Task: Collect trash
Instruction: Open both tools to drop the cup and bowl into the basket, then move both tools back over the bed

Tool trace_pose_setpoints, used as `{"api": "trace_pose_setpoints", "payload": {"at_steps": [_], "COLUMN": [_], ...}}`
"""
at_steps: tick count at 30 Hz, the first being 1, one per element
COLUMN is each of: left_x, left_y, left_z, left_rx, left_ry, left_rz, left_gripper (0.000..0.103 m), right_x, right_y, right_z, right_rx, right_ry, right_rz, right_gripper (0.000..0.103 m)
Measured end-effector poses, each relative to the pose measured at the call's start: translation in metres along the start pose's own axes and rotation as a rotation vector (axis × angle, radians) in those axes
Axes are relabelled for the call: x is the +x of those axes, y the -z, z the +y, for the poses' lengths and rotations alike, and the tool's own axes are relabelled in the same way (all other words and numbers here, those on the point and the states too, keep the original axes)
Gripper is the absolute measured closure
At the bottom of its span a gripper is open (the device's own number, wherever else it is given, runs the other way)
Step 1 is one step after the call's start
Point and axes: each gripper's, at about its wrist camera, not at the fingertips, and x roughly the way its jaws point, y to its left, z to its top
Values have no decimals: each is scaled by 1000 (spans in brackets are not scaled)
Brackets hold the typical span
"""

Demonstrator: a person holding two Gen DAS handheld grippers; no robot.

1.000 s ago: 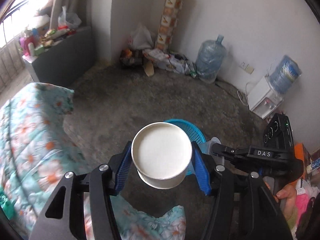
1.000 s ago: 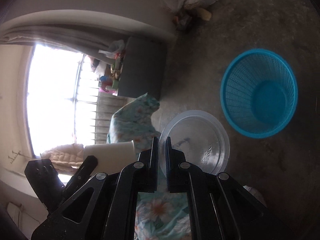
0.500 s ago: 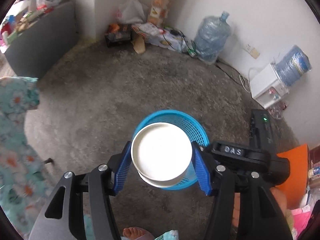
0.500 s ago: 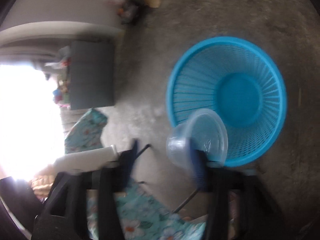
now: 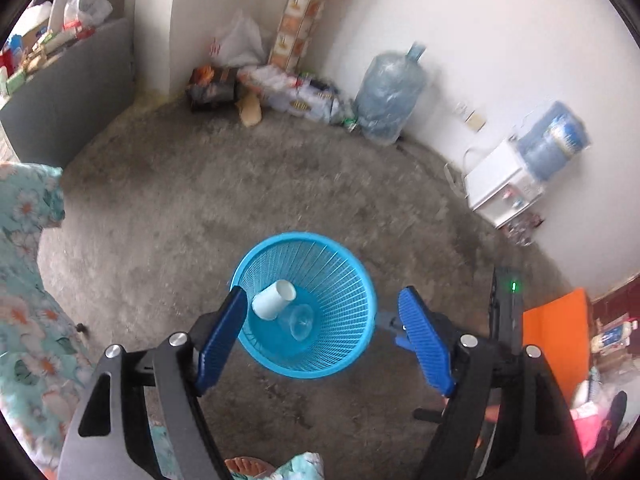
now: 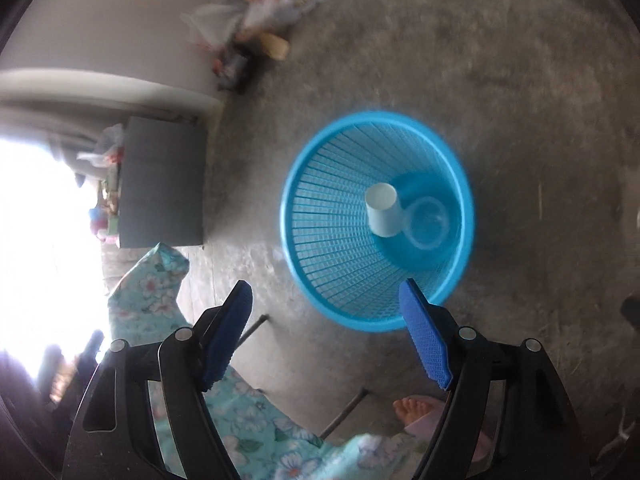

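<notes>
Lying in blue basket [image 6: 320, 256]: paper cup [image 6: 382, 210], seemingly clear plastic cup [image 6: 428, 222].

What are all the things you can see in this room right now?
Basket: one, blue, on the grey floor below both grippers.
Paper cup: one, white, inside the basket.
Plastic cup: one, clear, inside the basket beside the paper cup.
Water bottles: two, bluish; one on the floor by the wall, one on the dispenser.
Dispenser: one, white, by the wall.
Flowered cloth: one, teal, at the left edge.
Cabinet: one, grey, clutter on top.
Corner clutter: several bags and boxes, mixed colours.
Bare foot: one, bottom edge.
Left gripper: black, blue pads, open, empty.
Right gripper: same, open, empty.
</notes>
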Motion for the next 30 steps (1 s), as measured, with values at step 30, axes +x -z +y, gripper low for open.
{"api": "trace_pose_setpoints", "payload": {"at_steps": [30], "left_x": [-347], "left_y": [202], "left_z": [32], "left_rx": [-73], "left_ry": [-206], "left_rz": [-360], "left_gripper": [5], "right_x": [-146], "right_y": [252], "right_z": [205], "right_rx": [-897], "right_ry": [130], "right_rz": [-398], "right_gripper": [8]}}
